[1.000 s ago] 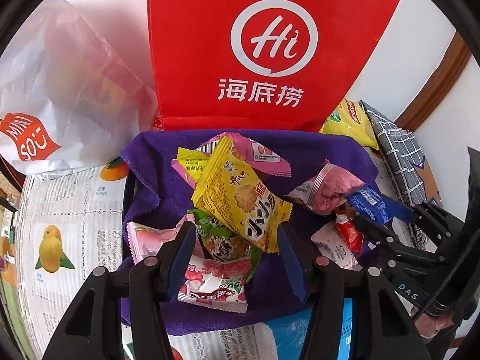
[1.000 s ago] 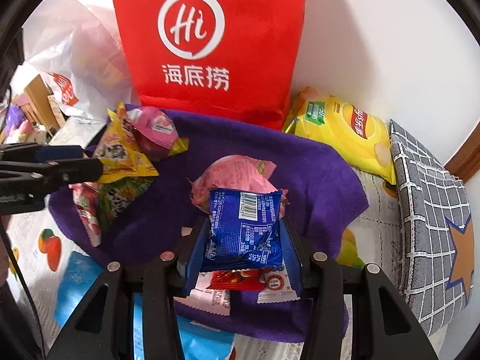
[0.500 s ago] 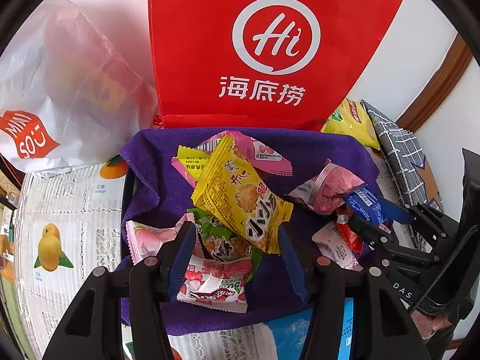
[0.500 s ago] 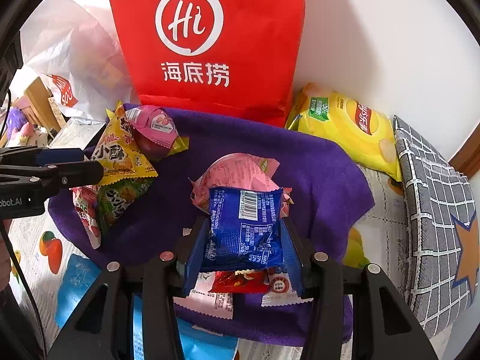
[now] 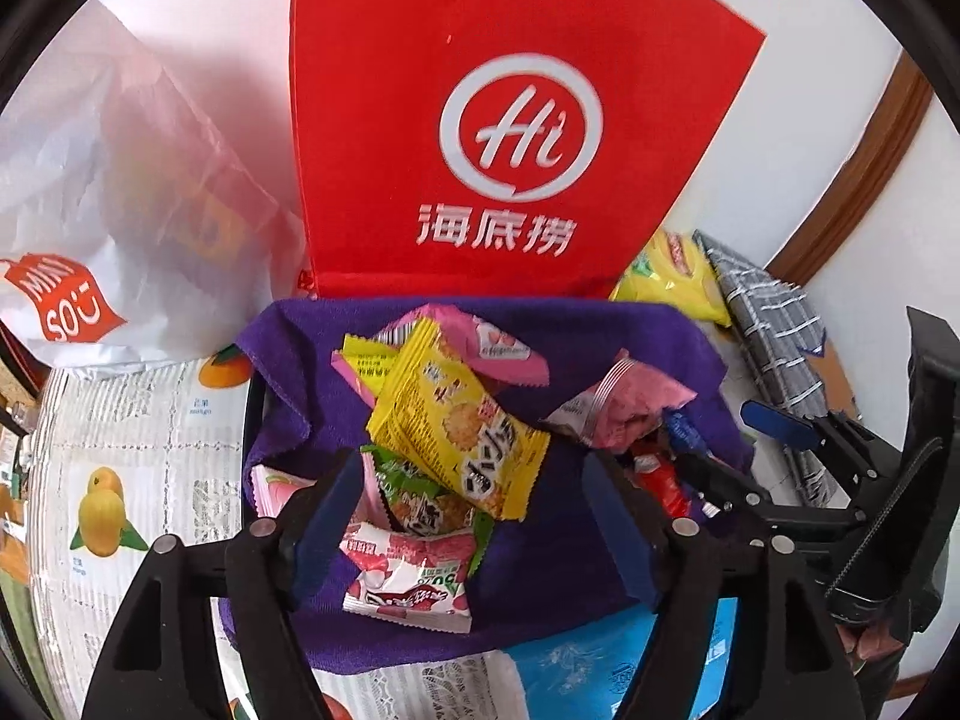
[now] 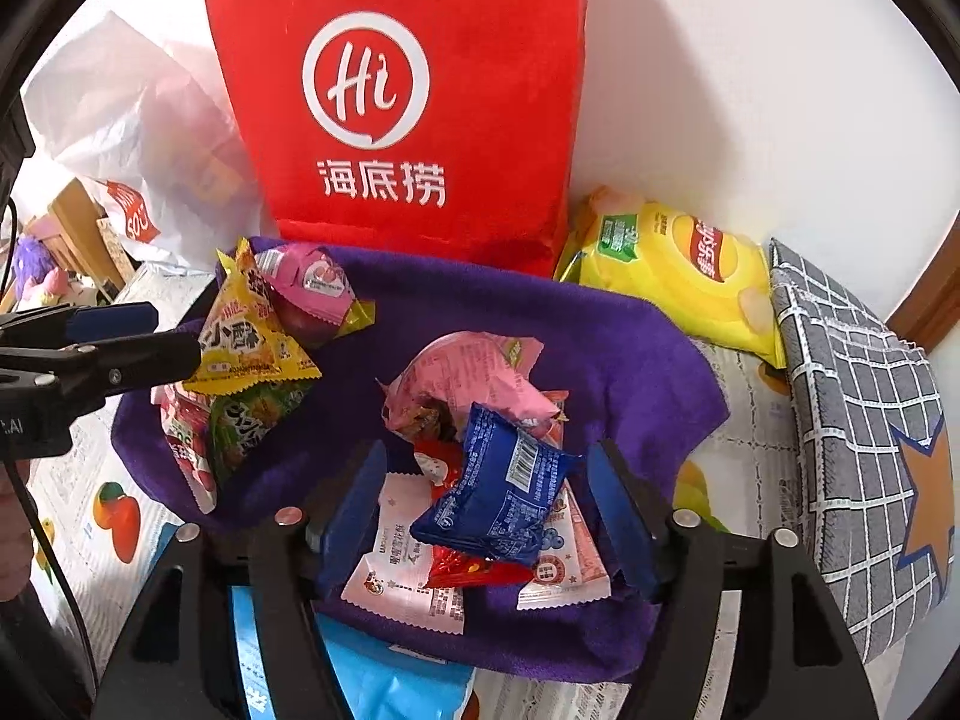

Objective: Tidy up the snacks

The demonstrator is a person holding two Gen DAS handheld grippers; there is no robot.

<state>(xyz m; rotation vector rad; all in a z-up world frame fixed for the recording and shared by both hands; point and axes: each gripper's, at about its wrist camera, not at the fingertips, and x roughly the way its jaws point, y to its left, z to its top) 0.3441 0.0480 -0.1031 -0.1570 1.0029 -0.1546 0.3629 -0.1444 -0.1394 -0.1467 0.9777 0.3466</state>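
The snacks sit in two heaps on a purple cloth [image 6: 630, 360], which seems to line a shallow tray so that loose packets stay gathered in one place; a red bag [image 6: 420, 108] stands upright just behind it against the wall.

The left gripper [image 5: 474, 516] has just been opening; its jaws stand apart with clear gaps on both sides, pressing on nothing; between and beyond them lies the left heap, where a yellow cracker packet [image 5: 456, 426] leans on a green packet [image 5: 420, 498] and a red-and-white packet [image 5: 408, 576], with a pink packet [image 5: 486, 342] at the back; the yellow one looks dropped there rather than laid flat.

The right gripper [image 6: 486, 510] has likewise just been opening; a blue packet [image 6: 504, 492] lies tilted between its jaws, free of both pads, resting on white packets [image 6: 408, 570] and a small red one [image 6: 462, 567]; a crumpled pink packet [image 6: 468, 378] lies just behind.

So each hand appears to have let a packet go onto its own heap; whether the heaps are sorted by kind I cannot tell from here.

A yellow chip bag [image 6: 678, 276] lies off the cloth to the right, beside a grey checked cushion [image 6: 858, 420]; probably not yet tidied.
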